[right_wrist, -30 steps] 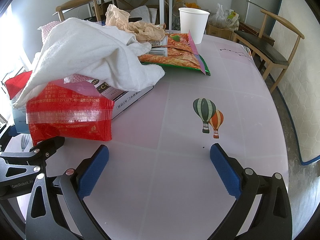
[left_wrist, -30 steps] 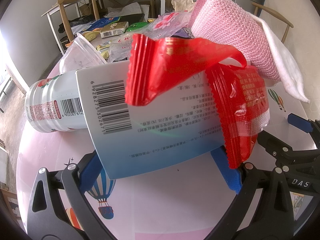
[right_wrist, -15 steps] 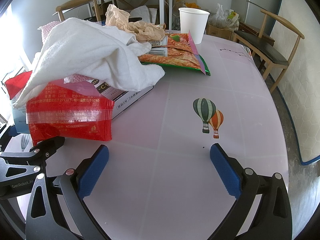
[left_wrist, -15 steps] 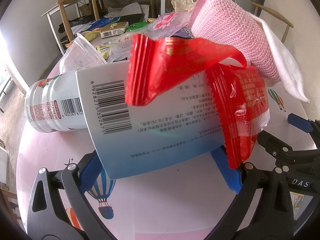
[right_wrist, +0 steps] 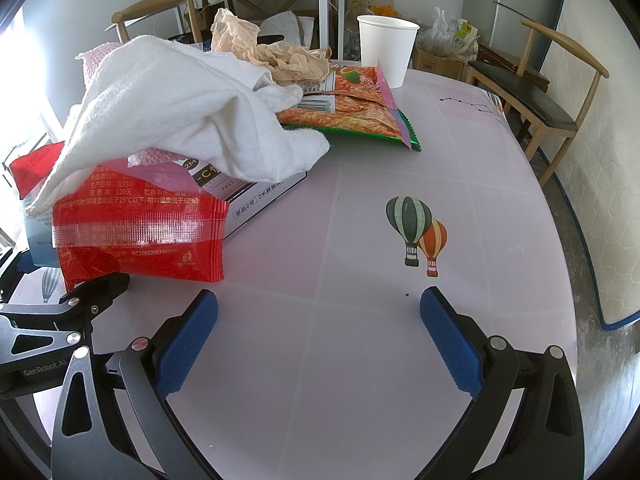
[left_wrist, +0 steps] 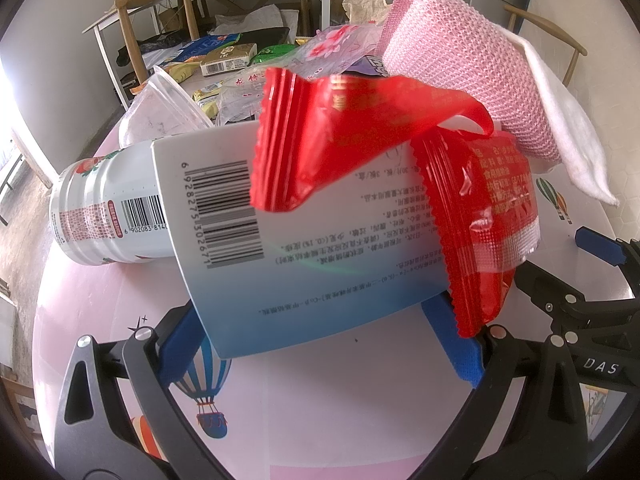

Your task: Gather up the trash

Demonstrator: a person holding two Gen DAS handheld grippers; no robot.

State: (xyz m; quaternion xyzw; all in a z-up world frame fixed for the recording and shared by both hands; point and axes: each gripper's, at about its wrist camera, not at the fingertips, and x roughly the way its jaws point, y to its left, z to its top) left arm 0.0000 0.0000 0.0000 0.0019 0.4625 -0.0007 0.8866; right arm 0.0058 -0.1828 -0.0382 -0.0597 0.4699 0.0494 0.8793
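Across the pale pink counter, printed with little hot-air balloons, the trash sits heaped on its left half. Biggest in the pile is the white cloth, draped with a pink knitted cloth over the top of everything. Under them lies a white-and-blue box, barcode up, tilted with its near edge reaching down between the left gripper's blue pads. The left gripper is spread wide on either side of that box; whether the pads actually touch it, I cannot tell. A red wrapper is draped over the box's right end, its crimped edge hanging just above the right pad, and a second red strip curls over the top of the box. Left of the box, a white can lies on its side, touching it. Over on the right wrist view, the right gripper hovers above bare counter with its fingers wide apart, holding nothing. Further back, an orange snack bag lies flat, crumpled brown paper sits behind the cloth, and a white paper cup stands upright near the far edge.
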